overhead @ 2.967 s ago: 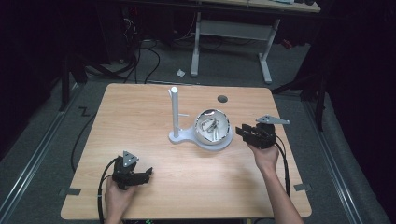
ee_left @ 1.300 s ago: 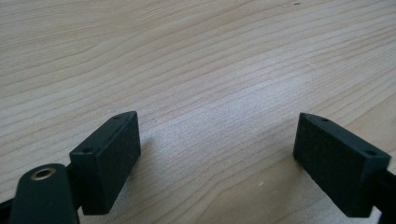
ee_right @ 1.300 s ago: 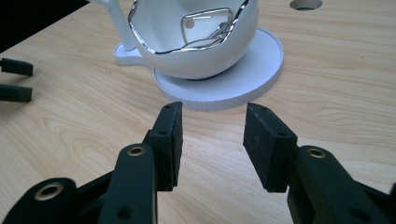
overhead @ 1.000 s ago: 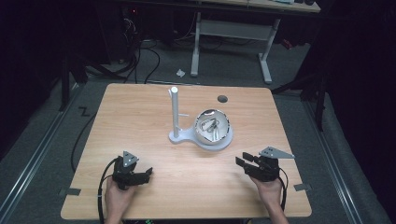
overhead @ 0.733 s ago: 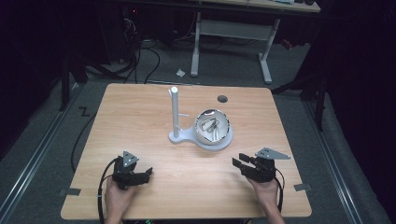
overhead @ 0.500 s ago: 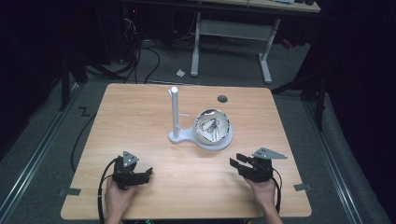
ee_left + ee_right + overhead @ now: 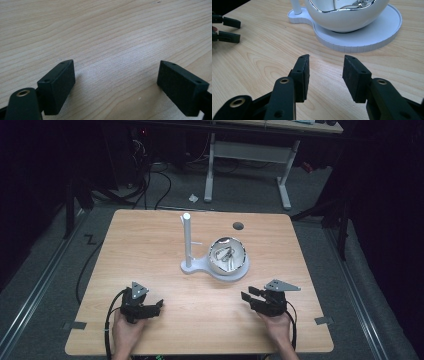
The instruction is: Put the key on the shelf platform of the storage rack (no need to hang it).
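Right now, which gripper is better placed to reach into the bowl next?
Right. The right gripper sits nearer the bowl, jaws open and aimed at it; the left gripper faces bare table.

Bare tabletop (image 7: 150, 245) spreads wide on the left and along the near edge, giving both tools free passage there. At the centre stands the white stand (image 7: 200, 266) with its upright post (image 7: 186, 237) and the bowl (image 7: 228, 256) just beside it, blocking the straight path forward from the right tool (image 7: 256, 296). The left tool (image 7: 156, 306) faces open wood.
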Demonstrator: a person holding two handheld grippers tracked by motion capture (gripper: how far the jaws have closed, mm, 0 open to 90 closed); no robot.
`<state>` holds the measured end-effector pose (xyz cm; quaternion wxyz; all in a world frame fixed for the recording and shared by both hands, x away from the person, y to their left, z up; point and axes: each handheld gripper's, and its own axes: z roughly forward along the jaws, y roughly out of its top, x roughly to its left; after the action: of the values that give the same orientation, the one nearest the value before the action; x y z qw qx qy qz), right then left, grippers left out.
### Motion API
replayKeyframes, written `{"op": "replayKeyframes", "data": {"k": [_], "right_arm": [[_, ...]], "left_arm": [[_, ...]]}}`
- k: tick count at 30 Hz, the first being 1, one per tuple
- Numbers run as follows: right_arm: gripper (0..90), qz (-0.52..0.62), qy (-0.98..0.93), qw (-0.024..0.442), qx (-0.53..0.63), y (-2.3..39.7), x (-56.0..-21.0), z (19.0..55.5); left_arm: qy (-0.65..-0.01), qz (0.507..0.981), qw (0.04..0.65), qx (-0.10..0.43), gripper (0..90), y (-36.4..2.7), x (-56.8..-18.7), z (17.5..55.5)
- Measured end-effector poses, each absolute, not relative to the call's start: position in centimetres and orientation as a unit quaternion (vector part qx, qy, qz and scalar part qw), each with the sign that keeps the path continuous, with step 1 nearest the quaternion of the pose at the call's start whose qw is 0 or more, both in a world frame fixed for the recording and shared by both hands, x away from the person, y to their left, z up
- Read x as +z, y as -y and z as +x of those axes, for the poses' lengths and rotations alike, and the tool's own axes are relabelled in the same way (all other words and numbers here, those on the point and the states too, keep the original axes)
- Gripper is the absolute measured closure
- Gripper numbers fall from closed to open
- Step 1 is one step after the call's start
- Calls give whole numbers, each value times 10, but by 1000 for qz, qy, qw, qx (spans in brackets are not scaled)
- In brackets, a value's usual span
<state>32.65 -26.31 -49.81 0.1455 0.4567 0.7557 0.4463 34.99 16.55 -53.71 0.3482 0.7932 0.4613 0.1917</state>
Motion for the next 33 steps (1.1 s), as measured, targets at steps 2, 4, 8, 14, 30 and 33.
{"op": "replayKeyframes", "data": {"k": [2, 4, 8, 14, 30, 33], "right_arm": [[572, 457, -756, 146, 445, 262, -500, 327], [571, 458, -756, 146, 444, 262, -501, 327], [570, 459, -760, 144, 437, 259, -507, 328], [567, 462, -762, 147, 430, 257, -510, 328], [564, 460, -772, 159, 409, 250, -519, 331], [564, 459, -775, 160, 403, 249, -520, 331]], "left_arm": [[-461, 793, 348, 192, 152, -166, -537, 350], [-461, 793, 348, 192, 152, -166, -537, 350], [-461, 793, 348, 192, 152, -166, -537, 350], [-461, 793, 348, 192, 152, -166, -537, 350], [-461, 794, 348, 192, 152, -165, -537, 350], [-461, 793, 348, 192, 152, -165, -537, 350]]}}
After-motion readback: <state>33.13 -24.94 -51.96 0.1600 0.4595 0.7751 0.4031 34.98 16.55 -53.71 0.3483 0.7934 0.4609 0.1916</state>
